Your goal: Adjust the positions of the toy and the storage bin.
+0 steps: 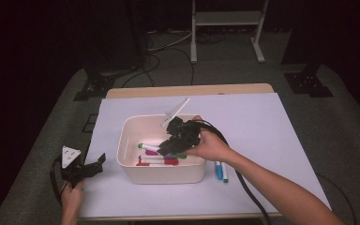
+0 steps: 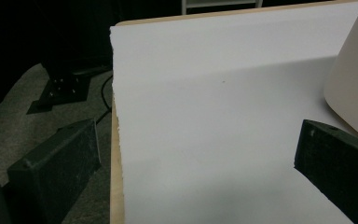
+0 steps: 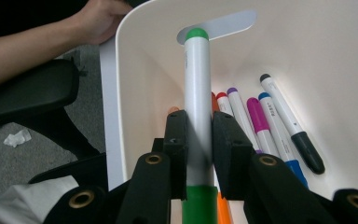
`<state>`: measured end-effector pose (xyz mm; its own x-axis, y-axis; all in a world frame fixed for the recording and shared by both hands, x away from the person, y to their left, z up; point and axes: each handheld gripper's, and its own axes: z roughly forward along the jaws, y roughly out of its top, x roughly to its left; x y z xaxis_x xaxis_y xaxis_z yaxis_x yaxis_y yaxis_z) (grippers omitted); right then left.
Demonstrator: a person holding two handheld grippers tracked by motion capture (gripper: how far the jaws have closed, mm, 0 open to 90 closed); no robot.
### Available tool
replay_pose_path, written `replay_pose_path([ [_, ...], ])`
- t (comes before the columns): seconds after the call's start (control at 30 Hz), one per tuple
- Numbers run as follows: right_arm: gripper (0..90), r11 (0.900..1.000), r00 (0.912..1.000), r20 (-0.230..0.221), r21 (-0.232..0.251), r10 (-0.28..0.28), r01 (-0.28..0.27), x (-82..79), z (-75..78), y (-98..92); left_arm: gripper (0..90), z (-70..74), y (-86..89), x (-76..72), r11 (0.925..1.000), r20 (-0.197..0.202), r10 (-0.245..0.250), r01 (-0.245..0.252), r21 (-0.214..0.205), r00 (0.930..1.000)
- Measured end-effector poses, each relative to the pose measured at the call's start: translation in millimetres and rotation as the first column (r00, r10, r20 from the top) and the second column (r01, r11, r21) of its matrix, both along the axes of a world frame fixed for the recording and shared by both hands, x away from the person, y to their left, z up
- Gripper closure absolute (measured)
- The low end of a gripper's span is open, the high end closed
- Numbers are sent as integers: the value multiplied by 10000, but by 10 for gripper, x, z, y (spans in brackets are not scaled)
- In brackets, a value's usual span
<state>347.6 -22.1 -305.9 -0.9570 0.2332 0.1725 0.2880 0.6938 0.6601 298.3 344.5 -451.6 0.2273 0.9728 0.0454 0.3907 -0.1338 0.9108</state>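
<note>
Right jaws clamped on green marker (image 3: 196, 107) inside white bin (image 3: 307, 51), left jaws apart, empty

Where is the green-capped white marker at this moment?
The green-capped white marker is clamped in the right gripper, inside the white plastic bin, above the other markers.

A dark recording lab: black curtains (image 1: 51, 37), floor cables (image 1: 168, 47), a stand's metal legs (image 1: 227, 28), a paper-covered table (image 1: 272, 131).

A wooden table (image 1: 187, 90) carries a white sheet (image 1: 262, 136) over nearly its whole top; a white bin (image 1: 161, 174) stands centre-left. Two markers (image 1: 221, 171) lie just right of it.
</note>
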Motion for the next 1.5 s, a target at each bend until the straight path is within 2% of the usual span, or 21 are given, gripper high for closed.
replay_pose_path([
  [0.27, 758, 9989, 9995, 30, -328, 328, -327, 43, -152, 175, 0, 1, 2, -1, 10000, 1, -14, 14, -11, 10000],
  [0.63, 758, 9963, 9982, -226, -651, 547, -561, 91, -302, 324, 0, 0, 3, 0, 10000, 7, -18, 18, -39, 10000],
  [0.83, 757, 9937, 9981, -310, -970, 529, -557, 90, -330, 353, 0, -1, 2, 1, 10000, 10, -5, 5, -37, 10000],
  [1.3, 757, 9895, 9971, -190, -1236, 737, -755, 64, -377, 490, 0, -1, 8, 0, 10000, 49, -8, 9, -90, 10000],
  [1.4, 736, 9847, 9965, -236, -1530, 807, -833, 64, -413, 517, 0, -2, 8, 1, 9999, 56, 4, -3, -140, 10000],
  [1.5, 688, 9852, 9969, -268, -1528, 745, -777, 56, -402, 513, 0, -1, 9, 2, 9999, 20, -5, 5, -127, 10000],
])
